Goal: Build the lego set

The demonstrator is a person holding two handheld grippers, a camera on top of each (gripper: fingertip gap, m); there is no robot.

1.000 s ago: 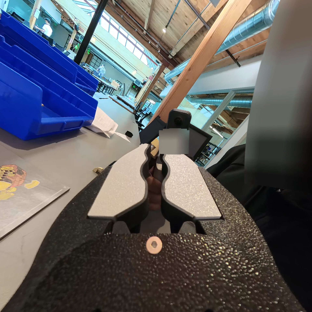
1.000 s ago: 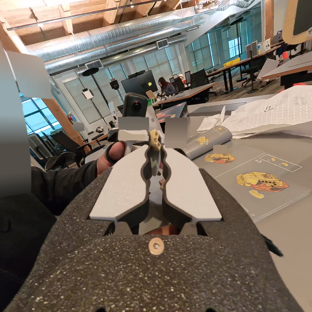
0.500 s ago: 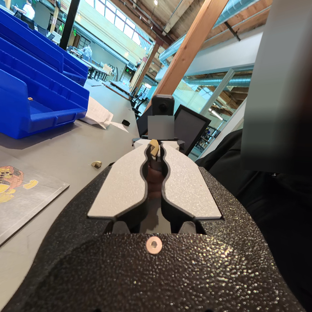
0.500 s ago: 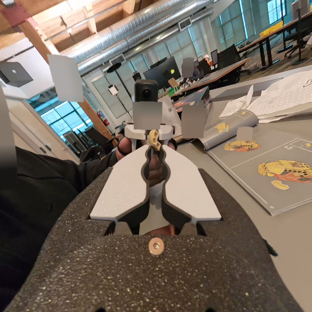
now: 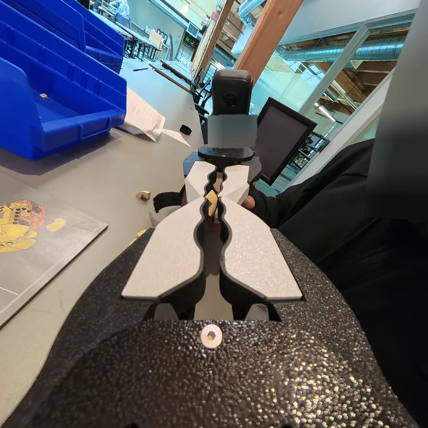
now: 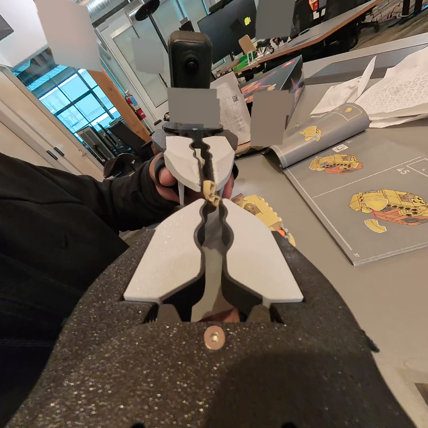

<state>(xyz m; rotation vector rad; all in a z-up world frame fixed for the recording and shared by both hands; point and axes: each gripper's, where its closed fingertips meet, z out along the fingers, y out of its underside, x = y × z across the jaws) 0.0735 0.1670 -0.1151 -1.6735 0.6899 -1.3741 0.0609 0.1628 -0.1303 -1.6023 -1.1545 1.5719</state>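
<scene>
My two grippers meet tip to tip above the grey table [image 5: 111, 185]. A small tan curved brick [image 5: 211, 203] stands between both pairs of fingertips. In the left wrist view my left gripper [image 5: 212, 201] is shut on its near end, and the right gripper's white fingers [image 5: 234, 185] close on its far end. In the right wrist view the same brick [image 6: 210, 191] runs from my right gripper [image 6: 212, 203], shut on its lower end, up into the left gripper's fingers [image 6: 183, 166]. A gloved hand [image 6: 166, 178] holds the left gripper.
Blue bins [image 5: 58, 92] stand at the left, with white paper [image 5: 141, 115] beside them. An open instruction booklet [image 6: 370, 196] lies on the table. A tan brick model [image 6: 261, 213] sits just right of my right gripper. A loose tan piece [image 5: 143, 195] lies on the table. My left and right fingertips are right by each other. Left tips and right tips are each some 15 cm from the loose tan piece [image 5: 143, 195].
Both grippers have tipped down toward the table and drawn closer, tip to tip. The right gripper kept the tan brick, and the left gripper's fingers narrowed onto its other end.
</scene>
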